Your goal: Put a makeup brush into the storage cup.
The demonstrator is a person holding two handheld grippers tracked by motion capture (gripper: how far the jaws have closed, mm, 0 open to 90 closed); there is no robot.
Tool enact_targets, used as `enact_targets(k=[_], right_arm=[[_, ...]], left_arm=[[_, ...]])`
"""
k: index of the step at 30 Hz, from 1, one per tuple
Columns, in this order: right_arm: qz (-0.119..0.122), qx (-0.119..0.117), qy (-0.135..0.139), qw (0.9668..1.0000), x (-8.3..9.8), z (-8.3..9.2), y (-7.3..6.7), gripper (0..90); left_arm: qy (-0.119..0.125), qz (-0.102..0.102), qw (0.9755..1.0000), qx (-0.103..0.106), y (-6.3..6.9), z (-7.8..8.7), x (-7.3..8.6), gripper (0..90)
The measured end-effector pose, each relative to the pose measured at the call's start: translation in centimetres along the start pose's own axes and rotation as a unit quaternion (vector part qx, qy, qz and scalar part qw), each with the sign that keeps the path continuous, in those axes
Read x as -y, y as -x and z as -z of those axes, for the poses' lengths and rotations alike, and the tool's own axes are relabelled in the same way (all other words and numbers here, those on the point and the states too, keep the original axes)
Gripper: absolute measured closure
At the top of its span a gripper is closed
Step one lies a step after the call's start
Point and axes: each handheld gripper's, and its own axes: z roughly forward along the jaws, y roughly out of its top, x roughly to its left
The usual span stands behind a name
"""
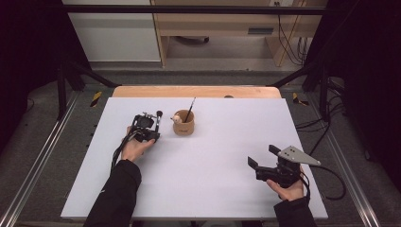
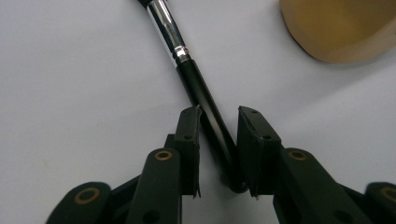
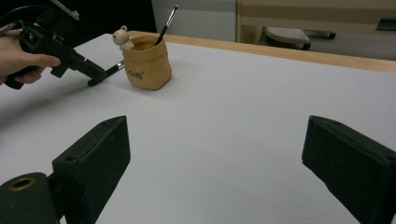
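Note:
A black makeup brush (image 2: 196, 79) with a silver ferrule lies on the white table (image 1: 213, 156), left of a tan holder cup (image 1: 183, 126). My left gripper (image 2: 219, 112) stands low over it, jaws on either side of the handle's end with small gaps showing, so it is open around the handle. In the high view that left gripper (image 1: 154, 126) is just left of the cup. A second thin brush (image 1: 190, 109) stands in the cup, and a small bear figure (image 1: 177, 118) sits on its rim. My right gripper (image 1: 263, 156) is wide open and empty at the table's right front.
The table's wooden far edge (image 1: 196, 91) borders a grey floor with a wooden cabinet (image 1: 222, 23) behind. Black frame posts (image 1: 61, 85) and cables (image 1: 326, 123) flank both sides. Bare white tabletop lies between the two grippers.

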Motion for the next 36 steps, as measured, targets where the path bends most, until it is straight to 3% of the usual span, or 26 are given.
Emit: enact_targets(k=[12, 18, 19, 27, 36], right_arm=[[-0.003, -0.001, -0.003, 1.0, 0.0, -0.1, -0.1, 8.3], [-0.002, -0.001, -0.002, 1.0, 0.0, -0.1, -0.1, 8.3], [-0.002, -0.001, -0.002, 1.0, 0.0, -0.1, -0.1, 8.3], [-0.002, -0.002, -0.004, 1.0, 0.1, -0.2, 0.0, 8.3], [-0.002, -0.002, -0.003, 1.0, 0.1, -0.2, 0.0, 8.3]], left_arm=[[-0.013, 0.006, 0.9999, 0.001, -0.4, 0.2, 0.0, 78.5], [-0.01, -0.002, 0.9999, 0.001, -0.5, 0.1, 0.0, 78.3], [-0.011, -0.006, 0.9999, -0.01, -0.5, 0.1, 0.0, 75.3], [-0.008, -0.028, 0.9995, -0.01, -0.5, 0.3, -0.9, 60.0], [-0.008, -0.032, 0.9993, -0.014, 0.0, -0.3, -2.3, 59.3]])
